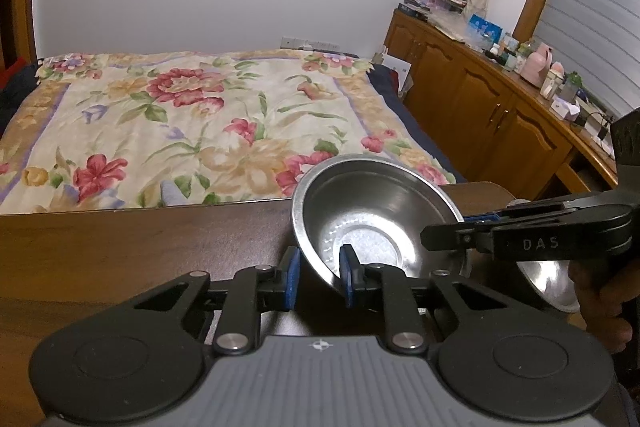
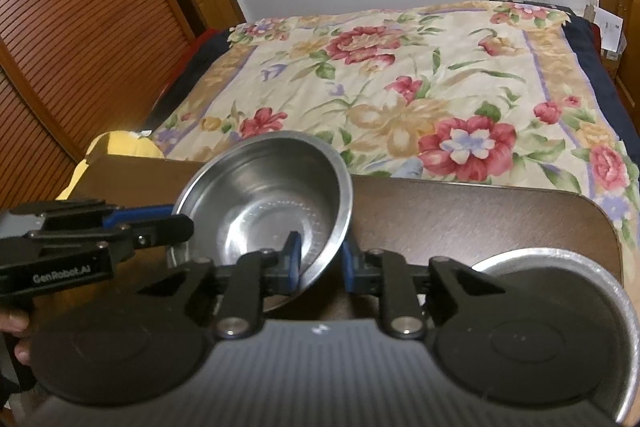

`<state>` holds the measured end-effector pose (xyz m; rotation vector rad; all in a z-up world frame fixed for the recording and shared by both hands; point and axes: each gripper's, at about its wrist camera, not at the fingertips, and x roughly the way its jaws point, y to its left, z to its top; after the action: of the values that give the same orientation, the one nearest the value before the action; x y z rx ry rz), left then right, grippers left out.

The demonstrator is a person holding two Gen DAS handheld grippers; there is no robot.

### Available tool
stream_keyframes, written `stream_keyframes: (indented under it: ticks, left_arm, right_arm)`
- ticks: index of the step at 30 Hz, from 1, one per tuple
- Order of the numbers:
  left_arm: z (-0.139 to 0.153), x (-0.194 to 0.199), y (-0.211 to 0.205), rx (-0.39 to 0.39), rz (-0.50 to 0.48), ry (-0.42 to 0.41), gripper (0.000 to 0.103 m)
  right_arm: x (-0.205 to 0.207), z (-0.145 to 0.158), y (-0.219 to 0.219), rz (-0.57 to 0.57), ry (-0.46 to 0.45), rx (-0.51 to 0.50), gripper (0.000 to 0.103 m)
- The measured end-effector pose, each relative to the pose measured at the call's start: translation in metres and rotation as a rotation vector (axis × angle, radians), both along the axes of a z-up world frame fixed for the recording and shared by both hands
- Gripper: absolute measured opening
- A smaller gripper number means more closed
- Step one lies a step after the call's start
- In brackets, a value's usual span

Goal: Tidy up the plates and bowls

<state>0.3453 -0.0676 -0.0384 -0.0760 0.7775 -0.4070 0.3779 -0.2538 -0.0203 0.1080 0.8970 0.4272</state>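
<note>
A steel bowl [image 1: 380,211] [image 2: 260,187] sits tilted over the dark wooden table [image 1: 140,247] [image 2: 480,219]. My left gripper [image 1: 320,261] is shut on its near rim, one blue pad inside the bowl and one outside. From the right side of the left wrist view, my right gripper [image 1: 444,229] clamps the opposite rim. The right wrist view shows the same: my right gripper [image 2: 320,253] pinches the bowl's near rim, and the left gripper [image 2: 180,221] grips the rim from the left. A second steel dish [image 1: 548,283] [image 2: 560,263] lies on the table beside the bowl, partly hidden by the right gripper.
A bed with a floral cover [image 1: 208,115] [image 2: 400,75] runs along the table's far edge. A wooden cabinet [image 1: 480,99] with cluttered bottles stands on the right. A louvred wooden door [image 2: 72,27] is on the left. A hand [image 1: 600,291] holds the right gripper's handle.
</note>
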Motion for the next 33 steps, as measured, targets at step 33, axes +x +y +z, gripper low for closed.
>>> stream_keyframes:
  ticks: [33]
  left_arm:
    - [0.073, -0.111, 0.006, -0.036, -0.096, -0.154, 0.02]
  right_arm:
    - [-0.09, 0.064, -0.009, -0.053, -0.106, 0.015, 0.018]
